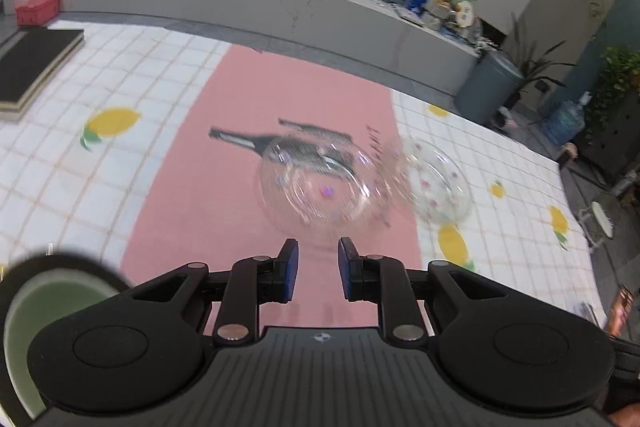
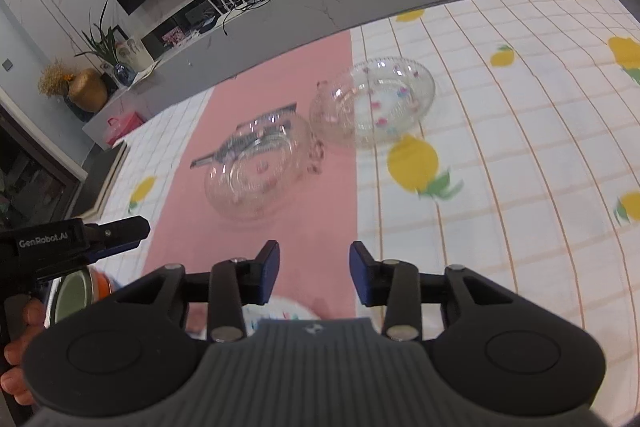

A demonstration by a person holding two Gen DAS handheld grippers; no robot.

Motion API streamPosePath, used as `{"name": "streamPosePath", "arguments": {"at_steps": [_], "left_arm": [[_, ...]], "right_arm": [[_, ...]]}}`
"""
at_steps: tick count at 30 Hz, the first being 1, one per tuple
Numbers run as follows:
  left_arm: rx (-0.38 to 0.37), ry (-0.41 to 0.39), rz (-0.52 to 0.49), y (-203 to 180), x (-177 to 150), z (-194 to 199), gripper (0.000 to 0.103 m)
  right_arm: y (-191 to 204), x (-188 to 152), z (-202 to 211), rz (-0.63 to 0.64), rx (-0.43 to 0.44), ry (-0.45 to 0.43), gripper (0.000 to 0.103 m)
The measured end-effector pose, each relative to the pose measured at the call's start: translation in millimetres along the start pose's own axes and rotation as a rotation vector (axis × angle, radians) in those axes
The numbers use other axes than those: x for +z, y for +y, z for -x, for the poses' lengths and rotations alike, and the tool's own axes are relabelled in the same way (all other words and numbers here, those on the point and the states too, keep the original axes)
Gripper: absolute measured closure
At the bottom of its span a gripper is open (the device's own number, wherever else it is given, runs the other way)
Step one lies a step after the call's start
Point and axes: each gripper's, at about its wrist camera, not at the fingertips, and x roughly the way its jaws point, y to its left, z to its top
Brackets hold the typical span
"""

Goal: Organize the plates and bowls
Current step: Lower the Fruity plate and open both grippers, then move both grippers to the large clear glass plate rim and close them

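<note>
— Both claws hang empty over the surface: the left claw shows a narrow gap between its blue pads with nothing in it, and the right claw stands somewhat wider, also with nothing held.

— Where are the dishes?

— Two clear glass bowls sit ahead. The nearer bowl rests on the pink strip; the farther bowl lies to its right, straddling the edge between pink and the checked lemon cloth. They look just beside each other, perhaps touching at the rims; blur keeps me from saying.

— So how should the next pick go?

— My guess is one bowl gets nested into the other. I would widen a claw first, then bring one pad inside the rim and one outside. Glass is slick, so grip squarely and lift slowly.

— Anything in the way?

— A green dish sits close at the near left, partly under the left claw's body, with an orange-rimmed piece beside it. The pan on the pink strip is only printed. Otherwise the approach looks free.
</note>
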Motion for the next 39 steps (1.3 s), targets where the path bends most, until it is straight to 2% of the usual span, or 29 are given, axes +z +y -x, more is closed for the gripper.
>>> {"name": "streamPosePath", "arguments": {"at_steps": [6,9,14,18,21,30,36,39], "left_arm": [[0.043,0.022,0.079,8,30,-33,0.071],[0.03,0.053,0.128,16,38,-51,0.068],[0.076,0.085,0.288,39,44,-78,0.065],[0.097,0.079,0.369,50,45,-93,0.064],[0.14,0.052,0.39,51,44,-101,0.06],[0.124,0.037,0.415,57,35,-120,0.06],[0.106,0.029,0.394,56,34,-124,0.076],[0.099,0.034,0.385,54,33,-126,0.087]], "right_arm": [[-4,32,-34,-0.066,0.018,0.024,0.064],[-7,43,-58,-0.098,0.009,0.056,0.064],[-12,57,-96,-0.12,-0.008,0.101,0.064],[-16,64,-119,-0.152,-0.018,0.122,0.064],[-18,67,-129,-0.183,0.0,0.127,0.064],[-16,77,-144,-0.21,0.062,0.113,0.065],[-11,77,-150,-0.2,0.078,0.11,0.068],[-11,75,-154,-0.195,0.08,0.123,0.085]]}}
